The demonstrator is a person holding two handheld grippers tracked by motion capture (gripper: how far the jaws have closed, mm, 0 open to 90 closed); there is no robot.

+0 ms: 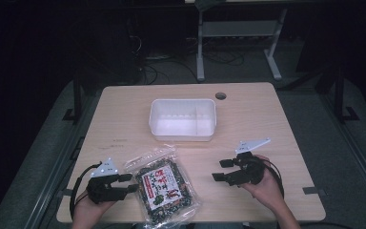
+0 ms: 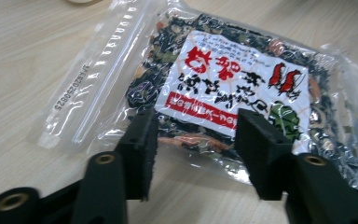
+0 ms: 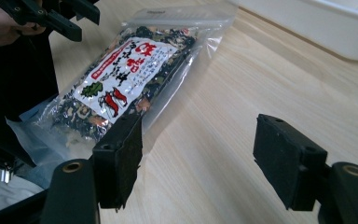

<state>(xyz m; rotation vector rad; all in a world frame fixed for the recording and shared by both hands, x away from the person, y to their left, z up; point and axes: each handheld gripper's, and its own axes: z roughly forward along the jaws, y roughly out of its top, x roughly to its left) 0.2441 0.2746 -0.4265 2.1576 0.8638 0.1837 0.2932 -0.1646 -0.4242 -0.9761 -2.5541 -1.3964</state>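
Clear plastic pouch of dark dried mix with a white-and-red label (image 1: 164, 187) lay flat on the light wooden table (image 1: 267, 119), near edge, in front of the white plastic bin (image 1: 183, 119). Left gripper (image 1: 132, 182) sat at the pouch's left edge, jaws half-spread, pads not pressing it. Right gripper (image 1: 221, 170) stood off to the right, jaws spread, holding nothing.

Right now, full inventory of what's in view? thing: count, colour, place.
table: 1, light wood, centre of the high view, with a round hole near its far edge
bin: 1, white plastic, far middle of the table, nothing visible inside
food pouch: 1, clear plastic with dark dried contents and a white-and-red label, near edge of the table between the grippers
desk frame: 1, white, on the floor beyond the table
cables: several, dark, on the floor beyond the table
left gripper: 1, black, at the pouch's near edge, jaws either side of it, no clamp visible
right gripper: 1, black, right of the pouch, jaws wide over bare table
hands: 2, at the near edge, left hand, right hand
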